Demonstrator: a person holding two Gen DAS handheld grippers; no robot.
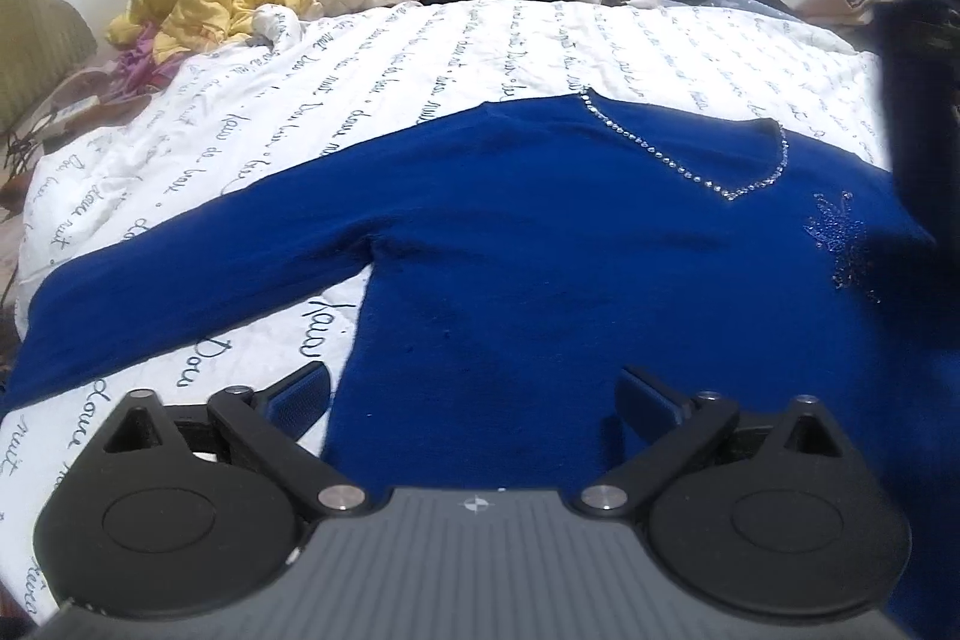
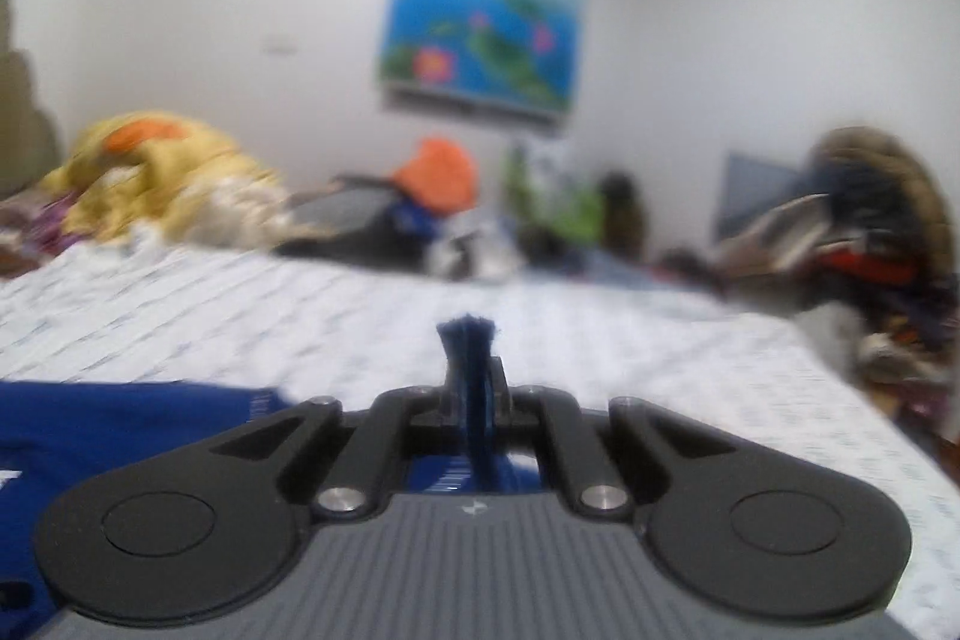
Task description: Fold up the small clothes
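Right hand-held gripper (image 2: 471,376) near level, pinching blue sweater (image 1: 540,244), left hand-held gripper (image 1: 474,400) angled down, spread wide

Left gripper (image 1: 474,400) spread, right gripper (image 2: 471,370) clamped

The blue sweater (image 1: 540,244) is a soft, matt knit with shiny rhinestones (image 1: 690,160) along its neckline. The white bedcover (image 1: 360,58) is quilted cloth with printed script. The left gripper (image 1: 474,400) is matt black plastic with bright metal pins.
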